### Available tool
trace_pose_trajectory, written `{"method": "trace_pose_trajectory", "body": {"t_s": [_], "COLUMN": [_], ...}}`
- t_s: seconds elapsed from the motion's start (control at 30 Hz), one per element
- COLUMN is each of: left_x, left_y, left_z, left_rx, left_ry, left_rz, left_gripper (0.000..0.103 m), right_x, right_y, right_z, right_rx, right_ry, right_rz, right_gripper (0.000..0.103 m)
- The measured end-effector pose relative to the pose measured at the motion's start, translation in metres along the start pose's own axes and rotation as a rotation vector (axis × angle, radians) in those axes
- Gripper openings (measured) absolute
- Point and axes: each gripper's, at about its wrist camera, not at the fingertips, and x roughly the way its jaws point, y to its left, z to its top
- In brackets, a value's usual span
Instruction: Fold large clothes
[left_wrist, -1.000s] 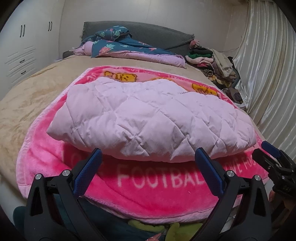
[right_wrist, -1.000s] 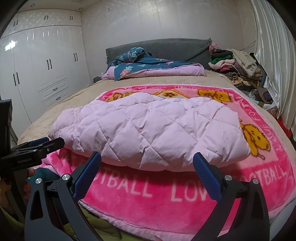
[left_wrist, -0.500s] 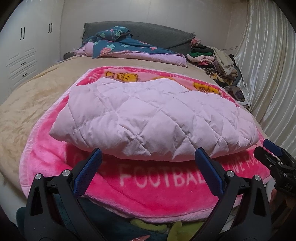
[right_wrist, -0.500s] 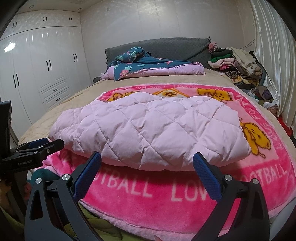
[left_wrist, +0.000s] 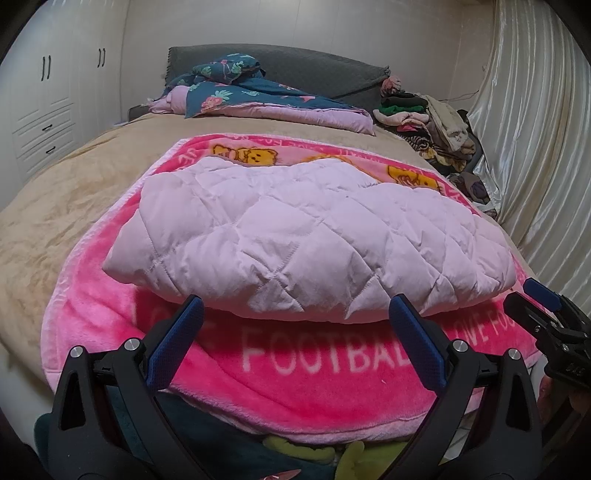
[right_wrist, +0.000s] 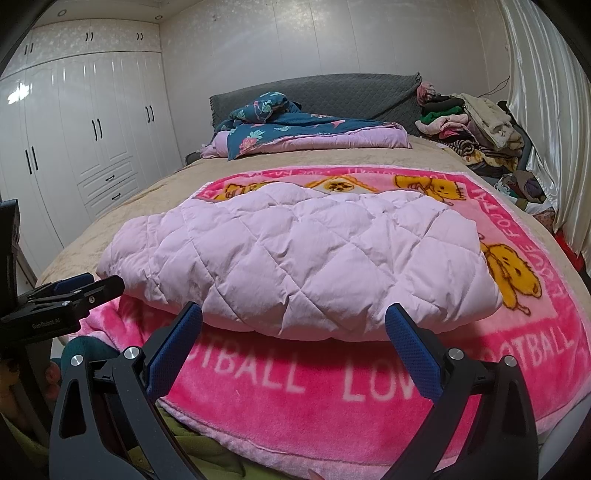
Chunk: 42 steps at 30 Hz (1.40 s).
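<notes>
A pale pink quilted jacket (left_wrist: 306, 236) (right_wrist: 295, 254) lies folded into a thick bundle on a bright pink blanket (left_wrist: 314, 365) (right_wrist: 332, 391) with bear pictures and white letters. My left gripper (left_wrist: 295, 314) hangs open just short of the bundle's near edge, nothing between its blue pads. My right gripper (right_wrist: 293, 319) is open too, in front of the same edge. The right gripper (left_wrist: 535, 306) shows at the right rim of the left wrist view, and the left gripper (right_wrist: 77, 286) shows at the left rim of the right wrist view.
The blanket lies on a beige bed cover (left_wrist: 74, 192). A dark floral quilt (right_wrist: 295, 129) sits by the grey headboard (right_wrist: 351, 92). A heap of clothes (right_wrist: 472, 122) is piled at the far right beside a curtain (left_wrist: 535, 147). White wardrobes (right_wrist: 74, 147) line the left wall.
Both grippers have drifted slightly, the left wrist view shifting a little leftward and up. The jacket bundle has not moved and both grippers stay open.
</notes>
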Motion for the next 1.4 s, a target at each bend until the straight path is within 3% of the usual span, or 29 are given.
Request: {"method": "trace_pose_trajectory", "body": {"t_s": [1.4], "left_x": [-0.0053], "left_y": [0.0036], "left_z": [0.0052], "left_rx": [0.005], "left_ry": [-0.001], "left_rz": [0.026], "left_gripper": [0.094], "right_x": [0.0007], "right_y": [-0.0002], "right_z": [0.0003], "right_rx": [-0.002], "right_ry": [0.000], "right_rz": [-0.005], "right_gripper": [0.099]}}
